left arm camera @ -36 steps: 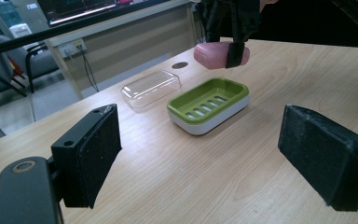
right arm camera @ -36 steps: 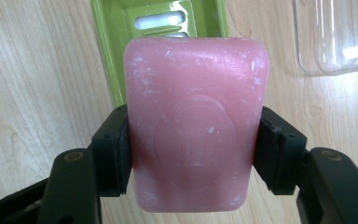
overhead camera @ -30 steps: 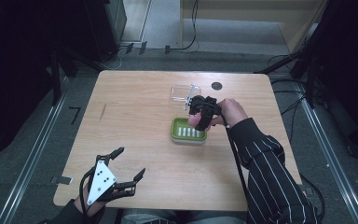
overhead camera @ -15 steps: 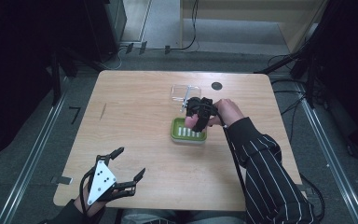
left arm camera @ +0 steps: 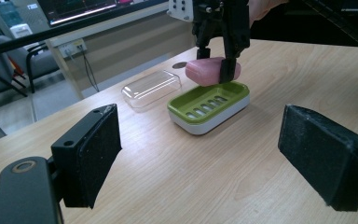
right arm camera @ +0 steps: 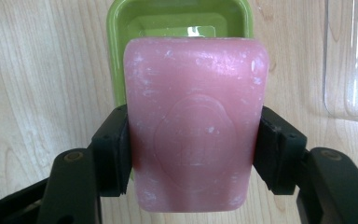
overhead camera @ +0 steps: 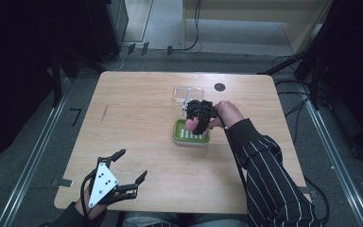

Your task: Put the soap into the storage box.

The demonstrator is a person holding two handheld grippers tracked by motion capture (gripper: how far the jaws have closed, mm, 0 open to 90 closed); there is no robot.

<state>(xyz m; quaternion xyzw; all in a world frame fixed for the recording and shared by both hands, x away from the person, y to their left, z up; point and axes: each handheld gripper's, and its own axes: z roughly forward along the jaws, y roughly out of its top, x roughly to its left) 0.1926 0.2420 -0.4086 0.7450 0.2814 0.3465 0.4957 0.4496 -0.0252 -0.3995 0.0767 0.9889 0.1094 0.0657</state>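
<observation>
My right gripper (right arm camera: 191,156) is shut on a pink soap bar (right arm camera: 193,140), its pads pressed against the bar's two long sides. The bar hangs just above the far end of a green soap dish (right arm camera: 179,18) with a slotted floor. In the left gripper view the soap bar (left arm camera: 207,71) hovers over the dish (left arm camera: 209,105), a little above its rim. In the high view the right gripper (overhead camera: 198,118) is over the dish (overhead camera: 191,135) at mid-table. My left gripper (overhead camera: 132,164) rests open near the table's front left edge, with nothing between its jaws (left arm camera: 200,158).
A clear plastic lid (overhead camera: 189,93) lies on the table just beyond the dish, also seen beside it (left arm camera: 151,88). A small black round spot (overhead camera: 220,87) sits near the far edge. Bare wood spans the table's left half (overhead camera: 123,113).
My right gripper with the soap has shifted slightly nearer, over the dish. The left gripper has stayed where it was.
</observation>
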